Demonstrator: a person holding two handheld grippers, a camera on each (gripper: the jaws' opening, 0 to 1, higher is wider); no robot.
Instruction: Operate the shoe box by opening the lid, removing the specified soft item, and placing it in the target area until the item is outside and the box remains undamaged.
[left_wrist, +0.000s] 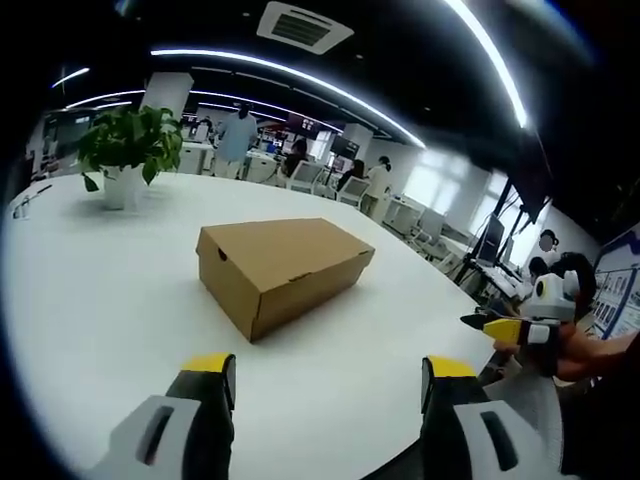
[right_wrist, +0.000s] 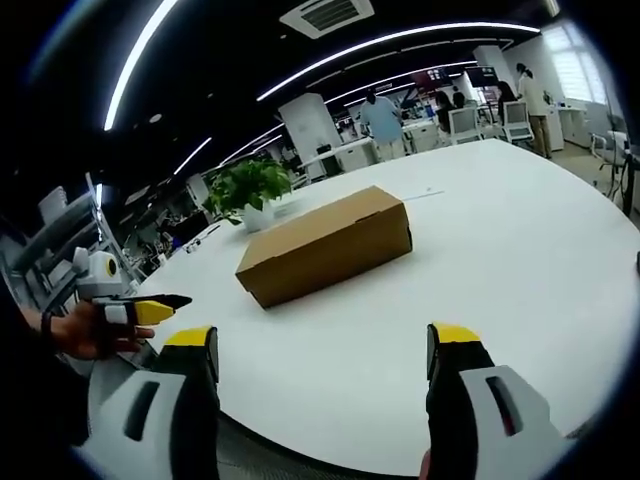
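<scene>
Both grippers sit nearest the cams, jaws spread wide, nothing held: left gripper (left_wrist: 328, 375) and right gripper (right_wrist: 325, 345), each short of the shoe box (left_wrist: 283, 270), apart from it, no contact. Box rests on white table (left_wrist: 90, 300), lid closed, cardboard looks intact. Potted plant (left_wrist: 128, 150) stands well beyond the box. Soft item presumably inside; can't see it. Est. progress: nil. Remaining: open lid, extract item, place in target area; no target marking visible near box
</scene>
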